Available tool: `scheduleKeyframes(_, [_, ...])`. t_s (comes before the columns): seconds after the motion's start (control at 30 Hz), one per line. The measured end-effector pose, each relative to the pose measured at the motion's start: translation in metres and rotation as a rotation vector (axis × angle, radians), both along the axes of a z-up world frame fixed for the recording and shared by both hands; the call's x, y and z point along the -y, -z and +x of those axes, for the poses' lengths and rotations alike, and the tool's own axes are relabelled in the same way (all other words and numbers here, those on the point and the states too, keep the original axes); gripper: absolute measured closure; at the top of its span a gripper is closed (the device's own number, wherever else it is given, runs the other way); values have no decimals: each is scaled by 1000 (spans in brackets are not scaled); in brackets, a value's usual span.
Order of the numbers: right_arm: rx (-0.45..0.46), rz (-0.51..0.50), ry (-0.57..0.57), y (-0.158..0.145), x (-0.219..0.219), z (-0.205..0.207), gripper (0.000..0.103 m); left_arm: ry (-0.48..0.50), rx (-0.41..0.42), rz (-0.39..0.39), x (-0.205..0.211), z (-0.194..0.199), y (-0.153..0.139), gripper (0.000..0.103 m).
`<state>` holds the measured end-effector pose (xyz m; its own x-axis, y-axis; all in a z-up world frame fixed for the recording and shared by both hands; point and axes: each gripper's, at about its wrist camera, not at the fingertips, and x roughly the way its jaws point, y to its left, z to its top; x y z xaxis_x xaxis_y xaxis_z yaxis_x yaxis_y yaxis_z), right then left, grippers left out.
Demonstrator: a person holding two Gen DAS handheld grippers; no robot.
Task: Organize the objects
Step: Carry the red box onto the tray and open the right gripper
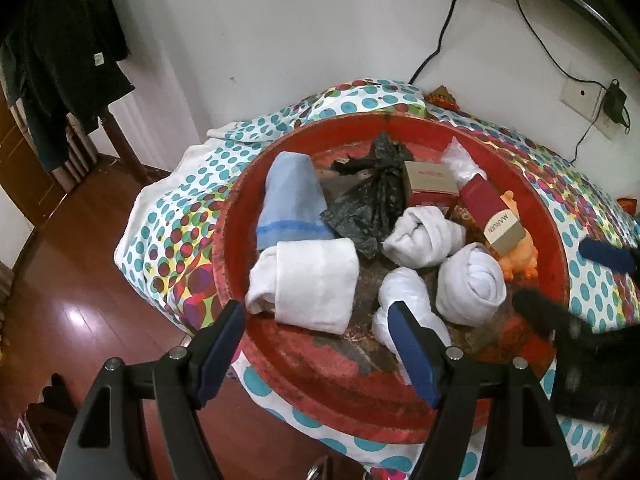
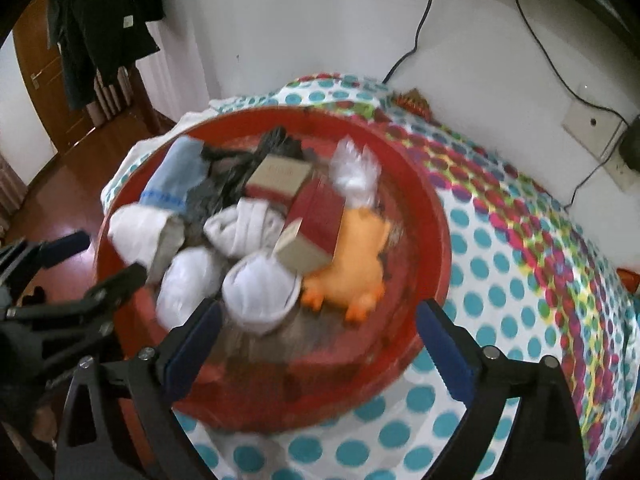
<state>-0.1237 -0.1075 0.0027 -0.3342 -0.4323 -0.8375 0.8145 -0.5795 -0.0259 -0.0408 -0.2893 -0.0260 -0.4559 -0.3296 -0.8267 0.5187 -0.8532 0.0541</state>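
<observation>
Rolled socks (image 1: 470, 284), boxes (image 1: 430, 186), a bag (image 1: 372, 200) and a toy duck (image 2: 352, 256) are piled in the red basin (image 1: 320, 392); both tools, left tool (image 1: 320, 344) and right tool (image 2: 320, 344), are held wide open, empty; whether sorting is finished cannot be told.

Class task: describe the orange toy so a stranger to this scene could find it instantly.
Find the round red basin on the dotted cloth. The orange toy lies at its right side, partly under a long red box. Among white bundles, it alone is orange, with stubby feet.
</observation>
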Motion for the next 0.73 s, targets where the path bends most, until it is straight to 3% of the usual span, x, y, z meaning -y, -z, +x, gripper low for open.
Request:
scheduleKeyframes(0.2, [23, 25, -2, 6, -8, 20, 6, -4, 14, -13, -3, -1, 1, 27])
scheduleKeyframes(0.73, [46, 25, 43, 6, -21, 19, 5, 32, -18, -32, -15, 1, -6, 27])
